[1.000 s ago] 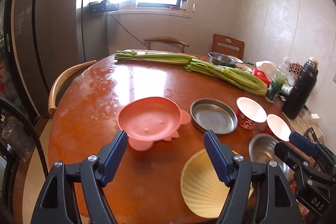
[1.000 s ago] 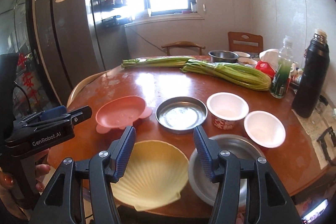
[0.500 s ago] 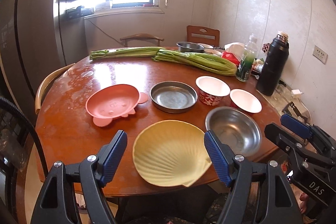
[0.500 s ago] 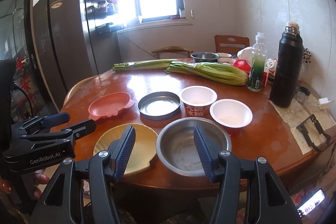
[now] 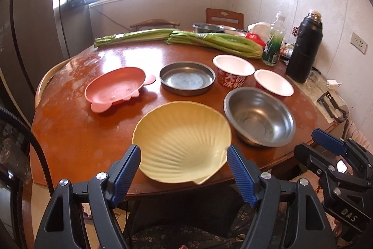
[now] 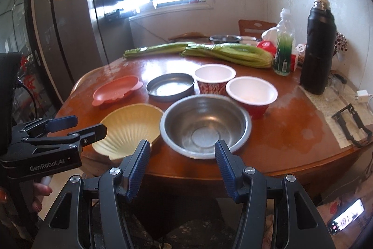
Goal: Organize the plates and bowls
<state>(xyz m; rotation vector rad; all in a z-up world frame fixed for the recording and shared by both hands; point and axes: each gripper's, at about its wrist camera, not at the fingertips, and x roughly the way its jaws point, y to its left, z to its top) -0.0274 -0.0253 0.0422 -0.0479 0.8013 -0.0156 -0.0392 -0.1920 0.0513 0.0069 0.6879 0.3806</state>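
Brown and shiny, the round wooden bench (image 5: 98, 137) is the biggest thing here, and all the dishes sit on it.

Just past the left gripper (image 5: 184, 169) lies the pale yellow shell-shaped plastic plate (image 5: 184, 139). It has ribs like a fan and a little tab that sticks out over the bench edge. The left jaws stand wide with nothing in them, one on each side of the plate's near rim, but they do not look like they touch it.

Just past the right gripper (image 6: 183, 162) sits the round shiny steel bowl (image 6: 205, 127). It is deep and empty. The right jaws are partly apart and empty, with the bowl's near rim showing between them.

Farther off from both jaws are the flat round steel pan (image 5: 187, 81), the pink animal-shaped plastic dish (image 5: 115, 88), and two red paper bowls with white insides, one behind (image 5: 233, 70) and one in front (image 5: 273, 85). None are stacked yet, so the sorting seems to be at its start.

To do this step well, I think each gripper should pinch a rim, not the whole dish. The yellow plate is thin and close to the edge, so lift it gently or it may tip off. The steel bowl looks slippery, so squeeze its rim firmly.
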